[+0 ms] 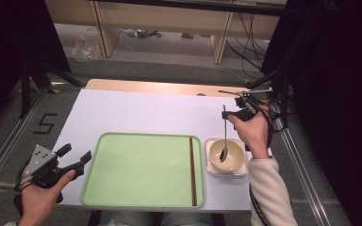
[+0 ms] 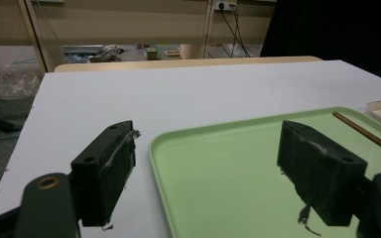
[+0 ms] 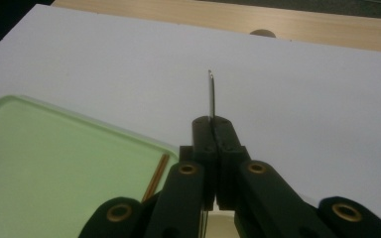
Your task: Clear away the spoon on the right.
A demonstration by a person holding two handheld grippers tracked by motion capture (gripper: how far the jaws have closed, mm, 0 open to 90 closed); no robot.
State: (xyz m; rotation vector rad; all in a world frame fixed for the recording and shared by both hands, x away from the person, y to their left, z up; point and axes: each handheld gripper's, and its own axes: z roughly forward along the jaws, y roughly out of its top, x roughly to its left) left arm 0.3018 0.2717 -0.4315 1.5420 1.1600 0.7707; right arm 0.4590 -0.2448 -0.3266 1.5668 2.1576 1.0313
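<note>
Clamping a spoon (image 1: 225, 134) handle, the right gripper (image 3: 212, 121) is clenched; the left gripper (image 2: 206, 163) gapes empty.

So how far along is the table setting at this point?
Done: chopsticks lie along the green tray's right side. In hand: the right gripper is clamped on a spoon whose head hangs in the bowl beside the tray. Left: placing spoon and perhaps bowl; the open left gripper holds nothing.

A single sign can be read: a black figure "5" (image 1: 45, 123) marked on the grey floor (image 1: 9, 141), left of the tabletop (image 1: 136, 113). Nothing on the tabletop carries readable writing.
</note>
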